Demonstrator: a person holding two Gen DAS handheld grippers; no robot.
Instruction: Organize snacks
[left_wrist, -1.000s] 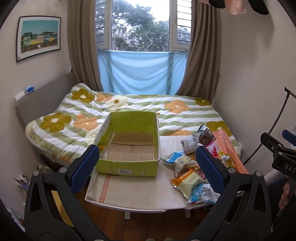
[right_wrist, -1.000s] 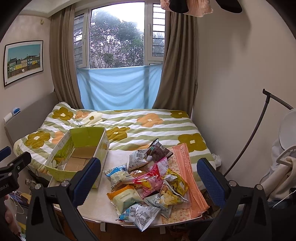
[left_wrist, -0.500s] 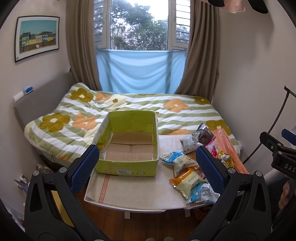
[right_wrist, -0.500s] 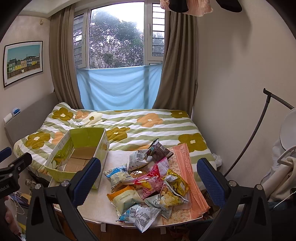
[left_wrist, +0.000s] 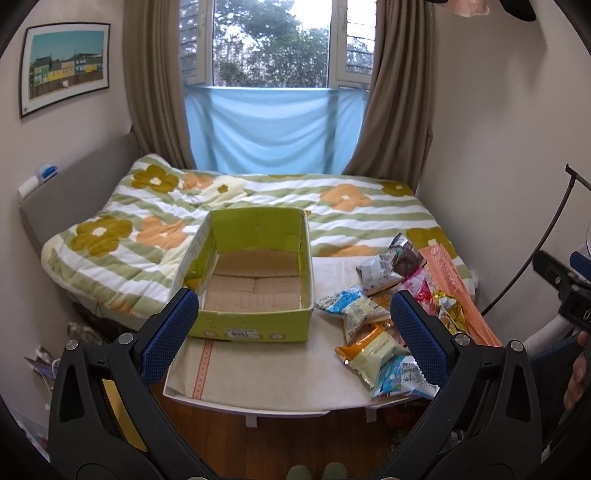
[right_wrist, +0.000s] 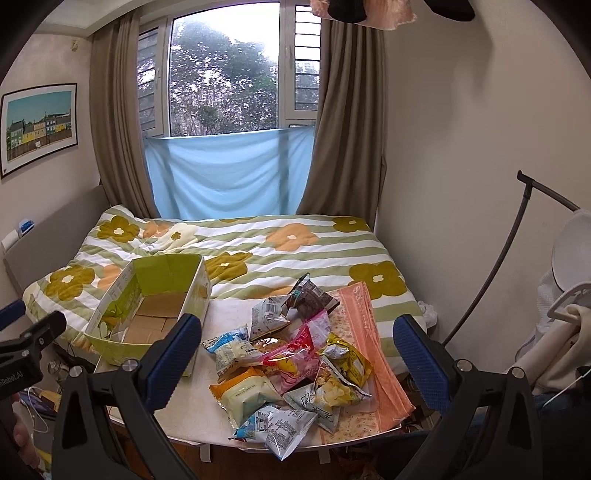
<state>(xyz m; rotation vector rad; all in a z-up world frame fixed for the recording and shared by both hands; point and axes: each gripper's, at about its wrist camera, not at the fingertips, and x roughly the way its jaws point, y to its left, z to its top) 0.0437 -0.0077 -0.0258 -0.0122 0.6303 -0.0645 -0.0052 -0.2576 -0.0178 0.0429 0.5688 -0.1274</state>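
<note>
An empty green cardboard box (left_wrist: 255, 325) stands on the left of a small white table (left_wrist: 266, 384); it also shows in the right wrist view (right_wrist: 110, 345). A pile of several snack packets (right_wrist: 295, 365) lies on the table's right half, also seen in the left wrist view (left_wrist: 376, 321). My left gripper (left_wrist: 293, 332) is open and empty, held back from the table's near edge in front of the box. My right gripper (right_wrist: 301, 350) is open and empty, held back from the table in front of the pile.
A bed with a flowered striped quilt (right_wrist: 280, 251) lies behind the table. An orange cloth (right_wrist: 373, 354) covers the table's right edge. A wall (right_wrist: 461, 166) and a curved dark stand (right_wrist: 495, 258) are on the right. Wooden floor (left_wrist: 280, 446) shows below the table.
The left wrist view has shifted slightly, with the box and table a little nearer and higher. The right wrist view is nearly unchanged. Both grippers stay open.
</note>
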